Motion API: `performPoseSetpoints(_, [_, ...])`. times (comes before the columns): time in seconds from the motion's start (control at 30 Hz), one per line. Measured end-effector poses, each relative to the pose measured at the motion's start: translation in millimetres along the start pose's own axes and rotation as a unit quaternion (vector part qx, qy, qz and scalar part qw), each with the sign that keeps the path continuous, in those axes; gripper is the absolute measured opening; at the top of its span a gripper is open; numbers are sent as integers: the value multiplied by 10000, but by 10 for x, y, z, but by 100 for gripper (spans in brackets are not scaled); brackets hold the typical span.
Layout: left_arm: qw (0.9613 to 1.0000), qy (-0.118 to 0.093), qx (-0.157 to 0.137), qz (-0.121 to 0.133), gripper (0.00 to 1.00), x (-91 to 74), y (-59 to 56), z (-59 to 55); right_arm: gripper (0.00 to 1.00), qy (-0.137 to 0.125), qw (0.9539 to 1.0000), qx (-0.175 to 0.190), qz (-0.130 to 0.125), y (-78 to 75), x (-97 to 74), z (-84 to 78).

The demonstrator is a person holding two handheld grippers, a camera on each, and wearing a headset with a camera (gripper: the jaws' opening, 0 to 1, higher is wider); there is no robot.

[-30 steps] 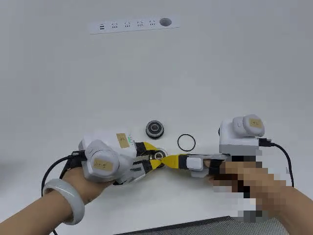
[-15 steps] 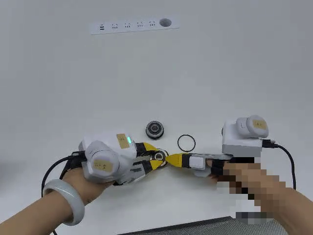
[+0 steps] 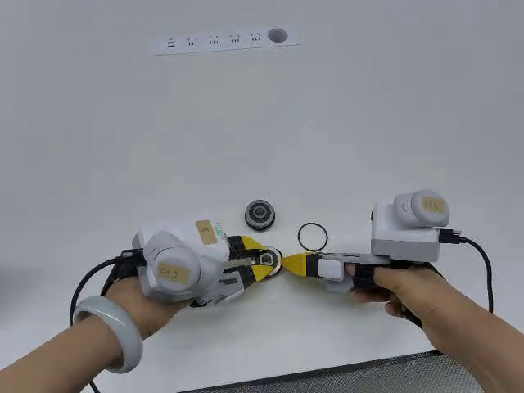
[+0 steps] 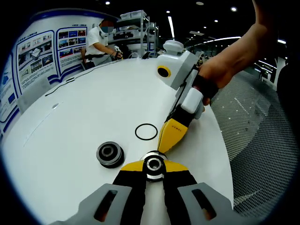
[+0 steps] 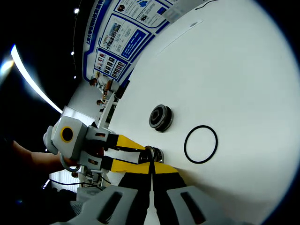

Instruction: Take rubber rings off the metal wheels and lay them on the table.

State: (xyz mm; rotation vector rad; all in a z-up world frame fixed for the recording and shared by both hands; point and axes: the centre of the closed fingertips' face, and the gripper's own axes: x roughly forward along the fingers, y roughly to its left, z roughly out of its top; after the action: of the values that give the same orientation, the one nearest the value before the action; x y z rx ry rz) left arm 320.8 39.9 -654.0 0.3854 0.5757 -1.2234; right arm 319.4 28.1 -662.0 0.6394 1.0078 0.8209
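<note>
1. Head view: the left hand-held gripper [image 3: 260,264] has its jaws narrow and clamped on a small metal wheel [image 3: 268,261], toward the near edge of the tabletop [image 3: 393,123]. The right hand-held gripper [image 3: 288,264] meets it from the right with its jaws brought together and its tips touching the wheel's rim.
2. A loose rubber ring [image 3: 312,237] lies flat just behind the two grippers and touches nothing. The second wheel [image 3: 259,215] stands to its left with a dark band around it.
3. A power strip [image 3: 225,38] lies near the far edge, well apart. A dark mesh surface [image 3: 368,377] shows past the near edge. Nothing blocks the work.
4. Left gripper view: the clamped wheel sits between the yellow jaw tips, and the other gripper's yellow tip presses on its top. Whether a ring is on this wheel is too small to tell.
5. Right gripper view: its own jaws are almost together at the wheel's rim. It cannot be told if they pinch rubber.
6. Judgement: one ring seems done, one is in work, and the second wheel is untouched.
</note>
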Motion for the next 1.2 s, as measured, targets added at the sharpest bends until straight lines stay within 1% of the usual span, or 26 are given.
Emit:
performPoseSetpoints(0.13, [10000,9,5,-7,13,-1,0,1,2,3,10000,-45,12,23,3,9])
performPoseSetpoints(0.77, [10000,15,-4,-7,13,-4,-4,0,1,-26,9999,-30,145,134,30,33])
performPoseSetpoints(0.87, [10000,16,0,-9,13,-4,-3,1,1,-59,9996,0,291,216,48,49])
performPoseSetpoints(0.9, [10000,17,-3,-8,13,-4,-3,1,1,-12,9995,-34,318,239,57,37])
performPoseSetpoints(0.93, [10000,18,-2,-7,13,-4,-3,2,1,-110,9987,-27,505,318,71,73])
performPoseSetpoints(0.97, [10000,21,-3,-6,13,-3,-2,0,1,-107,9989,10,447,308,65,82])
performPoseSetpoints(1.0, [10000,23,-6,-6,13,-2,-1,-1,1,-75,9992,-90,370,285,63,81])
performPoseSetpoints(1.07, [10000,25,-4,-7,13,-5,-2,1,2,-74,9992,-21,391,272,57,77])
performPoseSetpoints(1.2, [10000,27,7,-9,13,-4,-5,2,2,-96,9995,16,302,218,17,87])
